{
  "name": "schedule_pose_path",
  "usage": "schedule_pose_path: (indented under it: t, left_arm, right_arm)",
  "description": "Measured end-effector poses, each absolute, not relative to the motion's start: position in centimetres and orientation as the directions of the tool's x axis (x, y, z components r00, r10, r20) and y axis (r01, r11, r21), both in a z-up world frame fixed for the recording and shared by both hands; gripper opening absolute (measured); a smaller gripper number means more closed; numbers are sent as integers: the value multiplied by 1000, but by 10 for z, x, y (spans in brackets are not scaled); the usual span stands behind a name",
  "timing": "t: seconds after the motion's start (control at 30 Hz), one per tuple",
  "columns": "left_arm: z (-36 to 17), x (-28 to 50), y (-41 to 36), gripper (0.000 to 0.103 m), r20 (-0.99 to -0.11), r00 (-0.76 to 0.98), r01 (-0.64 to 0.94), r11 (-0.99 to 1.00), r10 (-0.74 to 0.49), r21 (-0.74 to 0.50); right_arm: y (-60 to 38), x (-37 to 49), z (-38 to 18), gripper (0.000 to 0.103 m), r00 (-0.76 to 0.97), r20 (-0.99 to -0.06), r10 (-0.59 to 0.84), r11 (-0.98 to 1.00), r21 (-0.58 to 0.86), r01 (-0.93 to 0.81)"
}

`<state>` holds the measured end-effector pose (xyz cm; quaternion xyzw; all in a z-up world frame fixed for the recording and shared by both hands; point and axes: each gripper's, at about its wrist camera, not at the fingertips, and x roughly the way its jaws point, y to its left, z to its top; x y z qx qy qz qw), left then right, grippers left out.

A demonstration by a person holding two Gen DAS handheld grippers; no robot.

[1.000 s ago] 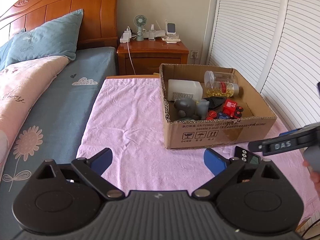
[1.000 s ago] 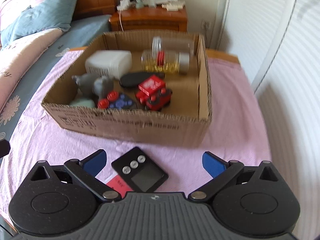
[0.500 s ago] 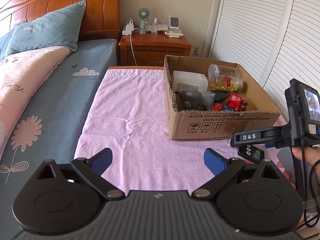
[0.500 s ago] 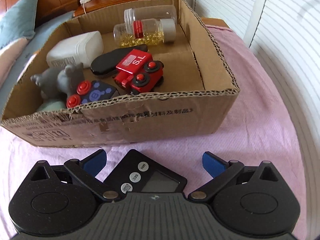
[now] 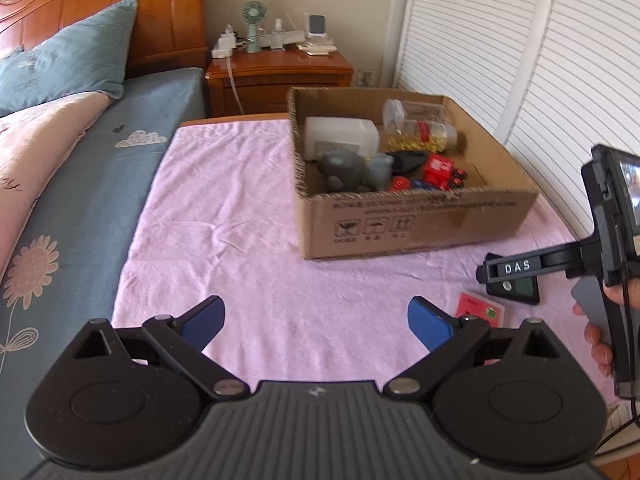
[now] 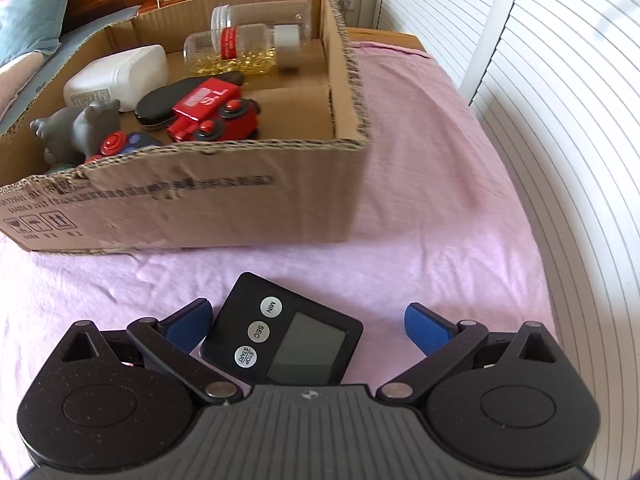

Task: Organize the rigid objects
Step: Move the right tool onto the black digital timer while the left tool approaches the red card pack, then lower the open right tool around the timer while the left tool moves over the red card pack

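A black digital timer [image 6: 282, 342] lies on the pink cloth between the open fingers of my right gripper [image 6: 308, 324], nearer the left finger. It also shows in the left wrist view [image 5: 516, 290], under the right gripper's body, beside a red card [image 5: 480, 308]. A cardboard box [image 6: 192, 196] [image 5: 416, 224] holds a red toy train [image 6: 216, 114], a white bottle [image 6: 120, 72], two clear jars [image 6: 240, 46], a grey figure [image 6: 76, 128] and a black case. My left gripper [image 5: 316, 320] is open and empty over the cloth.
The bed with blue sheet [image 5: 80, 184] and pillow lies to the left. A wooden nightstand [image 5: 280, 72] with a fan stands behind the box. White louvred doors [image 5: 560, 60] run along the right.
My right gripper has moved down and closer, so the timer now sits between its fingers. My left gripper has pulled back and turned a little; the red card has come into view.
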<state>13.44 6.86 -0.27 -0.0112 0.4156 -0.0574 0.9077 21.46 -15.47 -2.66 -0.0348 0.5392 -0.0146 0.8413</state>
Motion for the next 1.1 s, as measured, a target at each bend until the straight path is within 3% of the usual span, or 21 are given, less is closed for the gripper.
schedule_pose_path:
  t: [0.5,0.7,1.1]
  left_arm:
    - [-44,133,-15,97,-853,461,370,927,-246,-67]
    - [-65,139,-22,97,-886,412,374,926,-210,-46]
    - [-66,158,12,99,-874,464,261,965,-145,-22]
  right_arm:
    - [-160,211,-25,103,434,-901,-1,990,-63,-129]
    - [-162,213,-26,103,443,-897,6,988,-63,-139]
    - [-164,204,-25,103,469,-883,30,982,-62,-179]
